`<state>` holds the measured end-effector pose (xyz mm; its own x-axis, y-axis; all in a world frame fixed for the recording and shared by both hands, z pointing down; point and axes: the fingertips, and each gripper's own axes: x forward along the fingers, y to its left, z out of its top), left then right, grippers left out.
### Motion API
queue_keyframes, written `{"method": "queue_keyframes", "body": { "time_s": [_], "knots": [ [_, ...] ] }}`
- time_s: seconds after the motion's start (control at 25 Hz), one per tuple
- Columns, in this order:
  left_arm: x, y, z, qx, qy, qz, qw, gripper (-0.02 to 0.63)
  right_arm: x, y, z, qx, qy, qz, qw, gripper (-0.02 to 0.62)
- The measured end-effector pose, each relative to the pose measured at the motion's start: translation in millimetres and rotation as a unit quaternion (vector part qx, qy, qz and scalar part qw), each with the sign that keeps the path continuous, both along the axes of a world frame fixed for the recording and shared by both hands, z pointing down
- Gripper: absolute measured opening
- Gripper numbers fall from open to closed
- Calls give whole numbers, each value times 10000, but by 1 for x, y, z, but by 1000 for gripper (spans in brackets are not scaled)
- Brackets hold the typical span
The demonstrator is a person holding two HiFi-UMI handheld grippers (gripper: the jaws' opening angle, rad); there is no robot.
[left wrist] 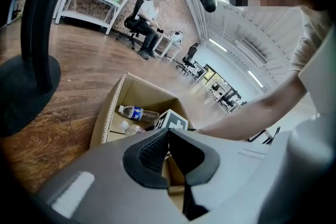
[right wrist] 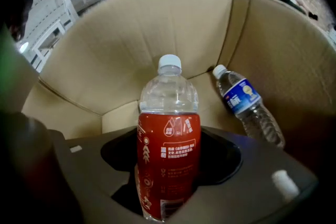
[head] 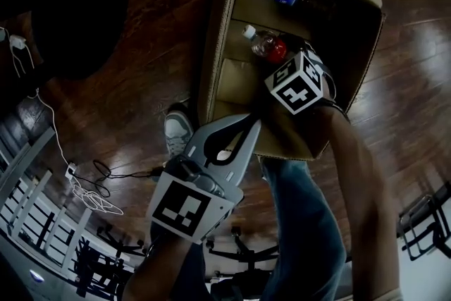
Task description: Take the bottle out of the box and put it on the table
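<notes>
The right tool (right wrist: 169, 178) is clamped on the red-labelled bottle (right wrist: 169, 134), which sits inside the cardboard box (head: 220, 46) on the wooden floor (head: 141, 109), near a blue-labelled bottle (right wrist: 244, 103); the left tool (left wrist: 169, 150) has its jaws together, empty, outside the box

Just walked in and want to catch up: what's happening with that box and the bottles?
A person holds a gripper in each hand over a cardboard box on the wooden floor. The right gripper is down inside the box, its tongs closed on the red-labelled bottle. A blue-labelled bottle lies loose beside it. The left gripper hangs outside the box, tongs together and empty. Neither bottle is out yet.
</notes>
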<state>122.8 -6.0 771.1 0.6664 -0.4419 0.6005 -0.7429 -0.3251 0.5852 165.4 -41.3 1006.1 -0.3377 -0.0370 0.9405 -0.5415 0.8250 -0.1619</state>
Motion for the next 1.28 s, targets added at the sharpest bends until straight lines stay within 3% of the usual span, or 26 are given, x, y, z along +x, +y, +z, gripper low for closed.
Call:
{"method": "queue_keyframes", "body": {
  "time_s": [0.2, 0.32, 0.72, 0.96, 1.28],
  "knots": [
    [-4, 1, -29, 183, -99, 4, 9998, 0, 7, -13, -58, 193, -410, 915, 9948, 295],
    [-2, -3, -53, 282, -119, -19, 9995, 0, 7, -18, -96, 250, -602, 1208, 9905, 296],
    [1, -22, -134, 587, -128, -174, 9980, 0, -4, -28, -212, 578, -1032, 1444, 9824, 298],
    [-4, -21, -178, 635, -175, -299, 9974, 0, -8, -29, -284, 705, -1424, 1875, 9693, 299],
    [-9, -38, -252, 977, -186, -447, 9940, 0, -17, -39, -392, 1113, -1887, 1971, 9556, 299]
  ]
}}
